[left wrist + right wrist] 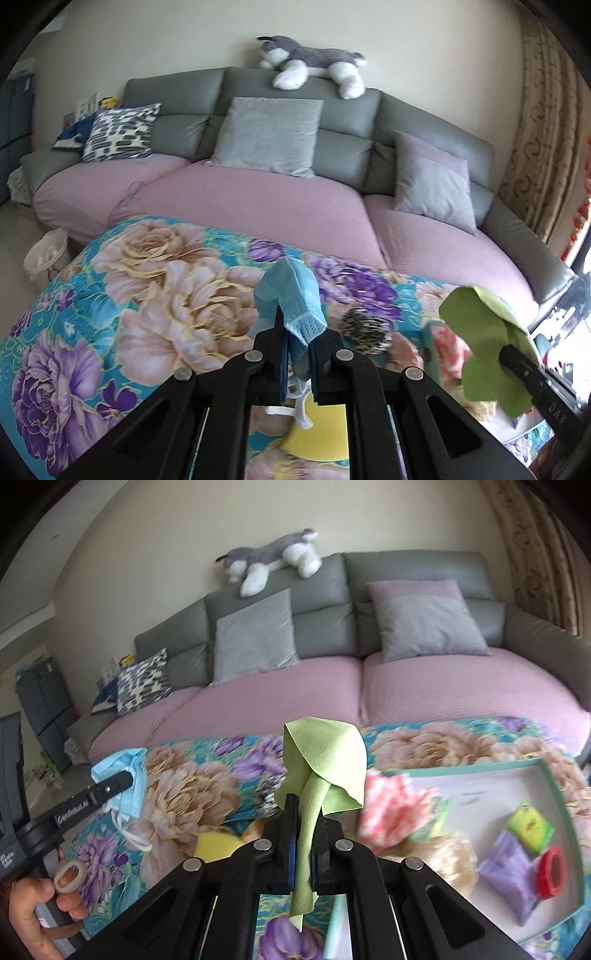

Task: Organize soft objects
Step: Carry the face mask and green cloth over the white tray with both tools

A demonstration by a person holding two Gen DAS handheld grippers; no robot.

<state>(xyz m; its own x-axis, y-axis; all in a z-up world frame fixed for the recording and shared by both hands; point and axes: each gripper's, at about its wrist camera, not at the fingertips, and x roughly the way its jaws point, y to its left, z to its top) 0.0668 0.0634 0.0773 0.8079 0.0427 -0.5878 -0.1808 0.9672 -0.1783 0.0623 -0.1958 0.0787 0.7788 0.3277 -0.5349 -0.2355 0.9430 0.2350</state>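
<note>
Now | tray (546,771): purple pouch (508,875), red ring (550,871), green packet (530,825)

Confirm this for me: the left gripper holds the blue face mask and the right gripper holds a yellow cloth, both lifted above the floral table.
Not quite: the cloth is green, not yellow. The right wrist view shows the right gripper shut on a green cloth. The rest stands: the left gripper holds the blue face mask, both lifted above the floral table.
</note>
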